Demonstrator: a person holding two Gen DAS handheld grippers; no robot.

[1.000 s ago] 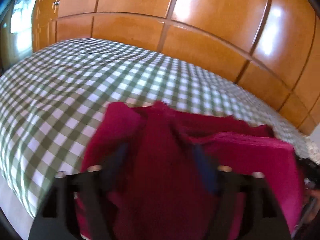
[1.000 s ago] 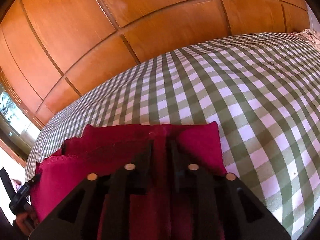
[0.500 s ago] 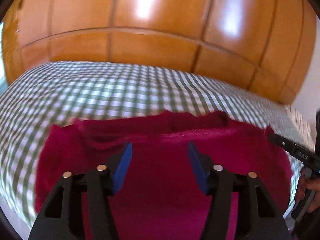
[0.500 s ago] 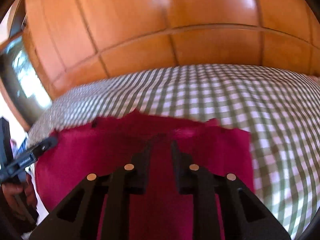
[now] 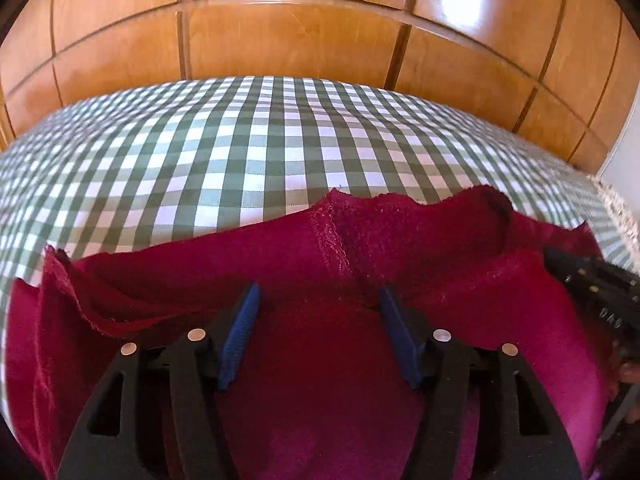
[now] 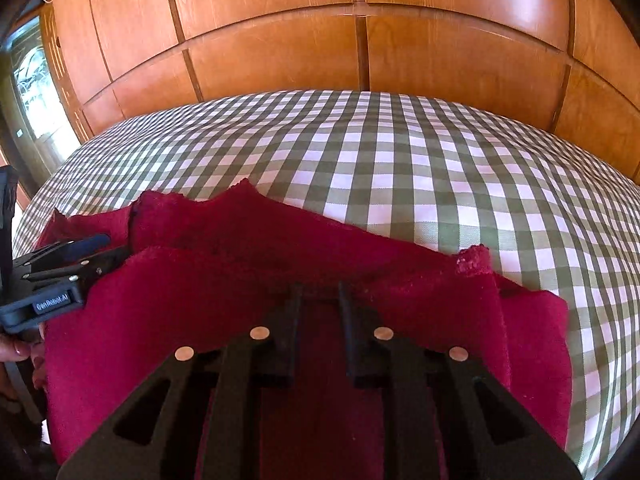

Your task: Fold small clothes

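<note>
Crimson garment (image 5: 312, 344) lay rumpled on checked bed (image 5: 256, 140), L gripper (image 5: 318, 300) spread wide above cloth w/ nothing held, R gripper (image 6: 320, 294) pinched on garment's folded edge.

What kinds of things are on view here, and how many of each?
Red garment: 1
Green-and-white checked bedcover: 1
Wooden panelled wall: 1
Handheld grippers: 2, the left gripper open over the garment, the right gripper pinching it
Total: 5
</note>
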